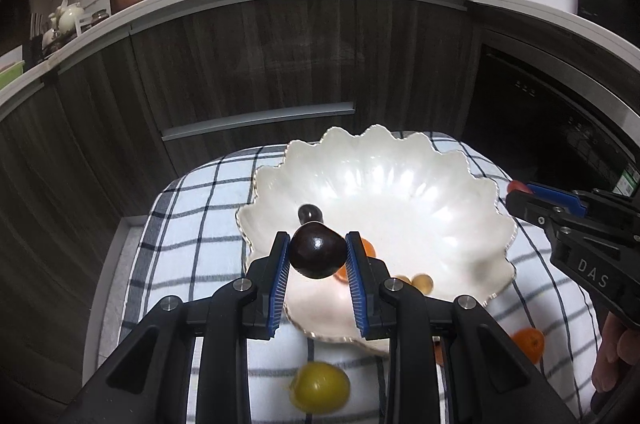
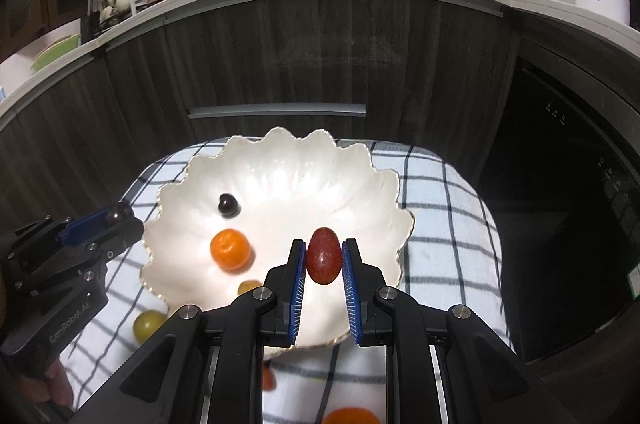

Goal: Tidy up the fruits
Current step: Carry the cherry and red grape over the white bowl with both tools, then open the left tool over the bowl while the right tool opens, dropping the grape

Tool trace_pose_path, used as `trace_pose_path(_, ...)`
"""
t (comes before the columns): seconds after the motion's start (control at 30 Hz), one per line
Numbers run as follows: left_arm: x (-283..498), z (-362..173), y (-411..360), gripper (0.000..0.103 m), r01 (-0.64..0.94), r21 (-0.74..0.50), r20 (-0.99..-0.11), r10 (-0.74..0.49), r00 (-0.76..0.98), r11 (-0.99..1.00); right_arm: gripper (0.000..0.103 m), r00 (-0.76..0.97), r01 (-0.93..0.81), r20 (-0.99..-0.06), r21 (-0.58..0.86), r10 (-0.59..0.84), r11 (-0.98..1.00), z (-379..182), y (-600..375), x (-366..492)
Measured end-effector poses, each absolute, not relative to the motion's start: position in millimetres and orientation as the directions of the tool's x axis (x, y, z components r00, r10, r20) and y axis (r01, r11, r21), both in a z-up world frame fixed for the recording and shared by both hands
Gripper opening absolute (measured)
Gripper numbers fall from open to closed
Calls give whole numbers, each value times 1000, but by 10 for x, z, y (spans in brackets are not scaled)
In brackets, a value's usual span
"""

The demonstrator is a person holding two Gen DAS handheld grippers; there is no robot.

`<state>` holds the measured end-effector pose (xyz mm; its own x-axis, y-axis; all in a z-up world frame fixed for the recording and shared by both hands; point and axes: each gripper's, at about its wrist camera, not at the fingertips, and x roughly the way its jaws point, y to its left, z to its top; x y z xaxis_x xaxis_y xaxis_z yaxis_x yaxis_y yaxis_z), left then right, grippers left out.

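Two grippers hang side by side over a white scalloped bowl that sits on a blue-checked cloth, each tilted forward and down toward it from the near side. The left gripper has its blue-padded jaws drawn in on a dark, glossy round fruit, pinched at the very tips above the bowl's near left rim; seen from the right wrist, the same gripper comes in from the left edge, nearly level, its tips just over the bowl's left rim with the dark fruit showing between them, and part of the hand holding its handle appears below. The right gripper is pressed together on a reddish oval fruit, held upright between the pads above the bowl's near right part; from the left wrist it enters from the right edge, its tips beside the bowl's right rim with a bit of red fruit at the tips, and fingers wrap its grip. Inside the bowl lie a small dark fruit toward the far left, an orange fruit nearer the middle, and a small yellowish fruit by the near rim. On the cloth outside the bowl rest a yellow-green fruit at the near left and another orange fruit at the near edge.
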<state>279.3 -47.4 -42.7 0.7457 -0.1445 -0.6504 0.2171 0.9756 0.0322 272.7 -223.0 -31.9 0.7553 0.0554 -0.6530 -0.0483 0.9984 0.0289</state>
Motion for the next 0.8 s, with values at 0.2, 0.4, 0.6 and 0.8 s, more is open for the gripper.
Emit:
trace_pose_path(0.2, 2989, -461, -470, 28, 213, 46, -656, -132, 743, 976, 20, 752, -19, -658, 23, 29, 1000, -331, -2267, 2914)
trace_pose_path(0.4, 3164, -532, -410, 28, 201, 30, -669, -130, 732, 979, 20, 744, 1, -669, 11, 7, 1000, -390, -2275, 3066)
trace_pose_path(0.6, 3309, -589, -393, 28, 212, 28, -679, -137, 721, 977, 20, 730, 19, -683, -1, -15, 1000, -481, -2296, 3219)
trace_pose_path(0.8, 3422, -691, -416, 28, 210, 31, -697, -129, 705, 977, 20, 709, 42, -704, -2, -31, 999, -588, -2341, 3341)
